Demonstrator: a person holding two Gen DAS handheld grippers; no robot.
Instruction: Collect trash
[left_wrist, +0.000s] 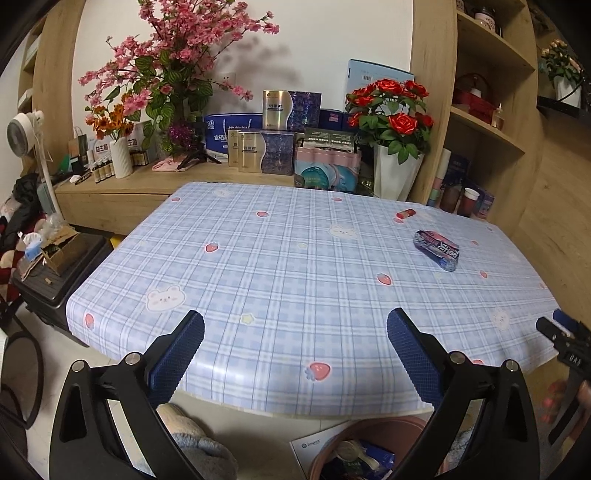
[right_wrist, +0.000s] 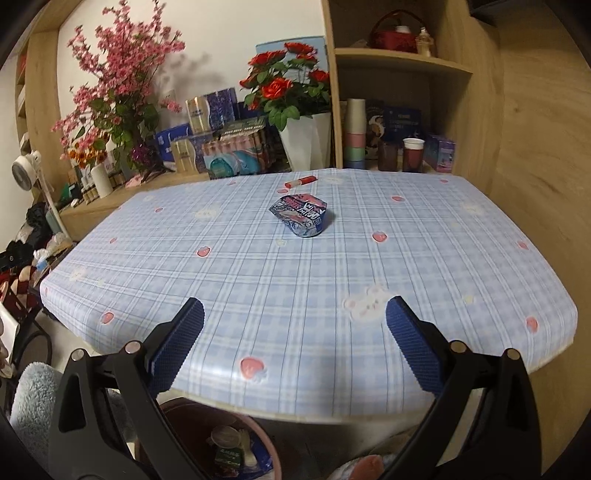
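Reaching for the crumpled wrapper (right_wrist: 301, 218) mid-table (right_wrist: 258, 295), right gripper (right_wrist: 294, 325) fingers spread, empty; left gripper (left_wrist: 295, 338) also released. Approach straight, pinch the raised crease, then drop in the bin (right_wrist: 177, 417) below the near edge. Red tube (right_wrist: 301, 181) lies beyond.

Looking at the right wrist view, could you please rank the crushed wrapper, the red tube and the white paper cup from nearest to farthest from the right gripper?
From the right gripper:
1. Crushed wrapper, mid-table, straight ahead.
2. Red tube, just beyond it near the table's far edge.
3. White paper cup, off the table, on the shelf at far right.
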